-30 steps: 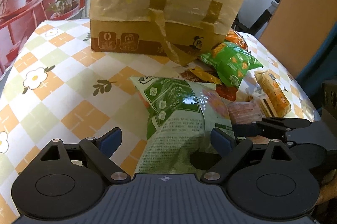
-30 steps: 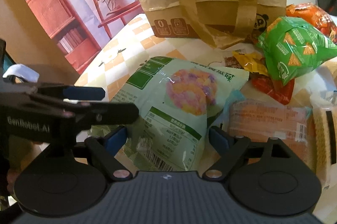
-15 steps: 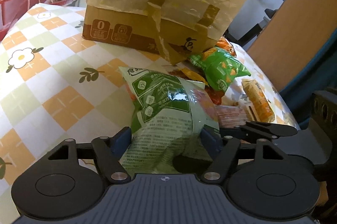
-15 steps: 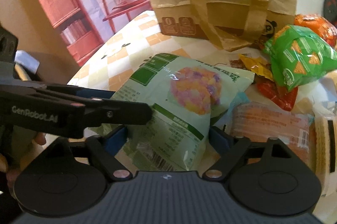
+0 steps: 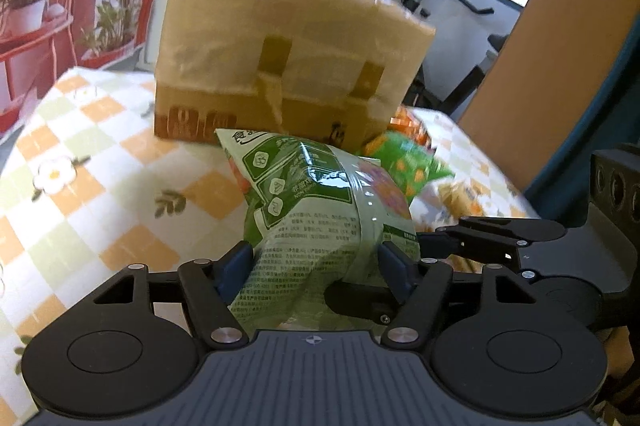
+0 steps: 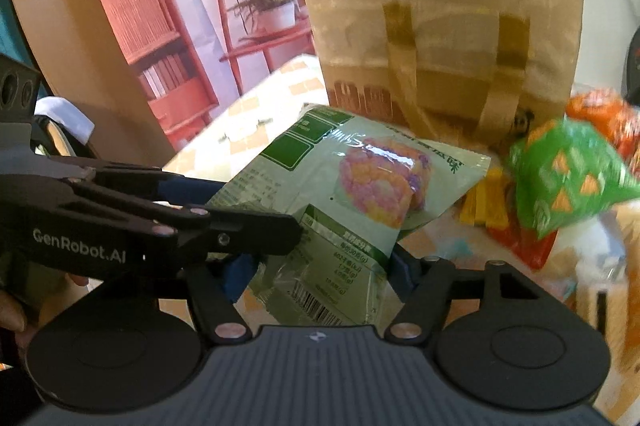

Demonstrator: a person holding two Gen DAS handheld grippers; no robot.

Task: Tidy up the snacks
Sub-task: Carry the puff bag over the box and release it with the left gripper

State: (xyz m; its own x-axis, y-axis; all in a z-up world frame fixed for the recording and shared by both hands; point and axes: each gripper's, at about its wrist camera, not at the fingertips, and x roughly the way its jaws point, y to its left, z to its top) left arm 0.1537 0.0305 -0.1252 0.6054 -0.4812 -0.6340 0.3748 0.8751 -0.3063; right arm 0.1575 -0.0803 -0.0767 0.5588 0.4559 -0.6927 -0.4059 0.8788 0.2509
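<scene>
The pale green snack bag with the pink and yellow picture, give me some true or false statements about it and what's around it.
1. Both grippers grip the pale green snack bag at once. True: the left gripper and the right gripper each pinch its near end.
2. The bag lies flat on the checked tablecloth. False: its far end tilts up off the cloth.
3. A tan paper carrier bag with handles stands behind it. True.
4. The bright green chip packet is inside the carrier bag. False: it lies on the table beside it.
5. The left gripper holds an orange packet. False: it holds the pale green bag.
</scene>
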